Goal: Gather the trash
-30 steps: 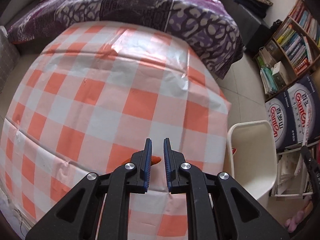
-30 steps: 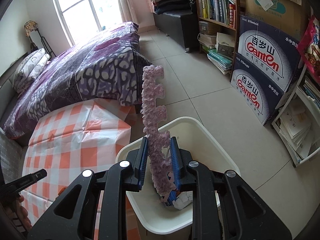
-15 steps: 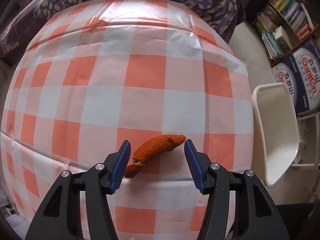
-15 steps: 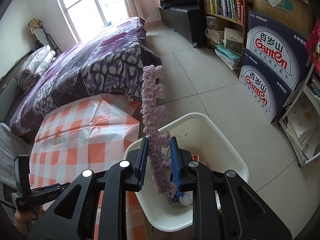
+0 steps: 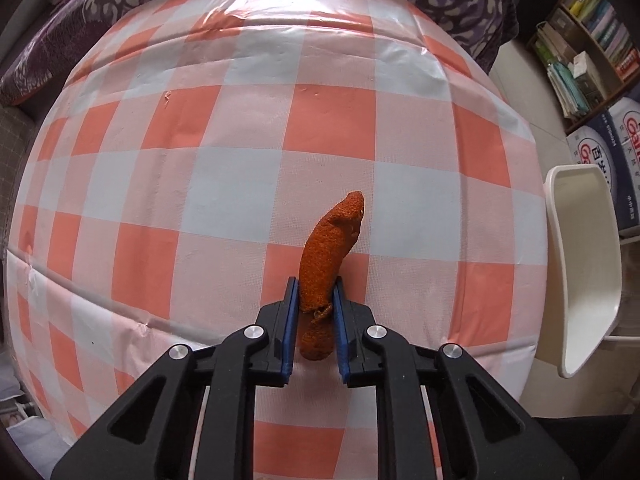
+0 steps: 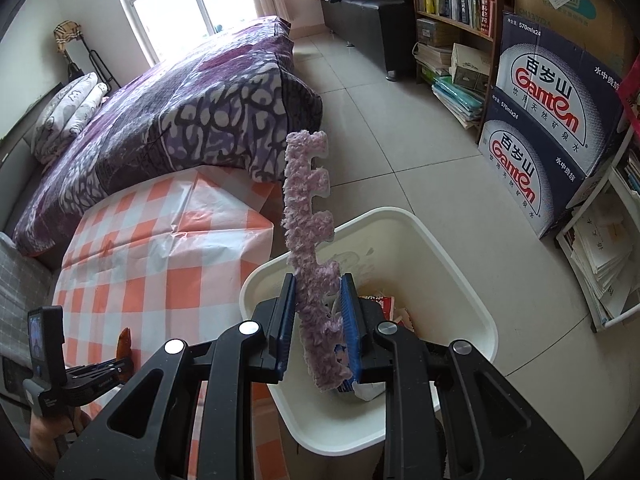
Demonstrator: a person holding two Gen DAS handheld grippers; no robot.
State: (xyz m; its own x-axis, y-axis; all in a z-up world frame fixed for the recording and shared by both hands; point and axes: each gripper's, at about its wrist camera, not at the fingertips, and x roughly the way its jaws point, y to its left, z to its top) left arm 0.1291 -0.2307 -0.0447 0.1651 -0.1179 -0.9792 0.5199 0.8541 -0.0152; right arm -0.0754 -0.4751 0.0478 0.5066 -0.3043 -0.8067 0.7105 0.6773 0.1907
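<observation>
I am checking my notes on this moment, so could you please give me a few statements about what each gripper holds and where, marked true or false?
1. The left gripper has its jaws shut on the curled orange peel strip. True.
2. The right gripper is empty. False: it clamps a fluffy pink notched foam strip.
3. The pink strip hangs above the white plastic bin. True.
4. The white bin holds nothing. False: paper scraps lie inside.
5. The peel lies flat on the orange-checked tablecloth. False: it stands up between the jaws.
</observation>
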